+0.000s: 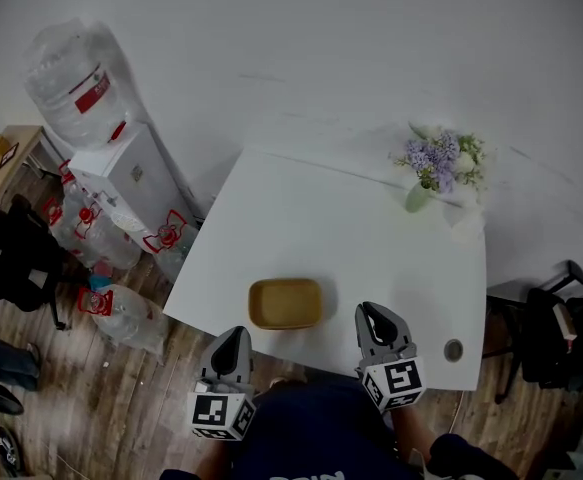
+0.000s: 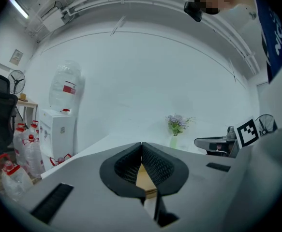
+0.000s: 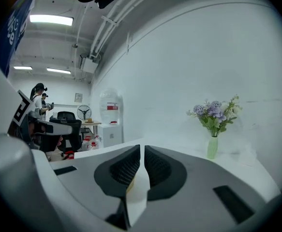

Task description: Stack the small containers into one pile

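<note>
When viewed from above, found: one shallow tan container [image 1: 285, 303] on the white bench [image 1: 321, 218], close to the near edge, lying between the two grippers and touched by neither. Cannot tell whether a single piece or several already nested; no other container seen. Left gripper [image 1: 233, 345] at the near bench edge, jaws closed tip to tip, nothing between them. Right gripper [image 1: 376, 320] over the near edge just beside the container, jaws drawn to a narrow slit, likewise empty. Judged light, thin-walled and fairly stiff, smooth enough to slip, likely to flex if squeezed hard. Recommend opening first, then taking one long-side wall at the rim, a pad on either face, with modest pressure. Vase of flowers [image 1: 418, 196] at far corner, well apart.
</note>
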The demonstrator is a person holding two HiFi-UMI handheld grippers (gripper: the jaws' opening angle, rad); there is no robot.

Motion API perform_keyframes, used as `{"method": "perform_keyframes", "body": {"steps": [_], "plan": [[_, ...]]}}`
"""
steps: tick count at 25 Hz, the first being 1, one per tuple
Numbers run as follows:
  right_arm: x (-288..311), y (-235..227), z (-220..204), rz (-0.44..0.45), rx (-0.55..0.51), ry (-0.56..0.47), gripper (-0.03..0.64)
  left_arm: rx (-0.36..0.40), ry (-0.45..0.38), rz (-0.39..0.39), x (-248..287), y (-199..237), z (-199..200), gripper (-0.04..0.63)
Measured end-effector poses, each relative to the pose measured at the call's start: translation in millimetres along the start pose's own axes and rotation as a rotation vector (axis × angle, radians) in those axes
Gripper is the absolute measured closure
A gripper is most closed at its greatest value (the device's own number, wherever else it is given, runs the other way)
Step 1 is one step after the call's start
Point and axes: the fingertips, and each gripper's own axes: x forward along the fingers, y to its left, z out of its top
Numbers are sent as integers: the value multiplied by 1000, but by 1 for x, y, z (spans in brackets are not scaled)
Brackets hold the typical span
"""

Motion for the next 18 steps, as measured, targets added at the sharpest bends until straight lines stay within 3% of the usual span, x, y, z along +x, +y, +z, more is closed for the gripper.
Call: {"method": "perform_keyframes", "body": {"steps": [8,18], "plan": [[4,-8,1,-51,-36,14,563,7,2,17,-7,5,-5,577],[11,-1,3,-22,-53,18,565,27,14,49,-10,11,-9,577]]}}
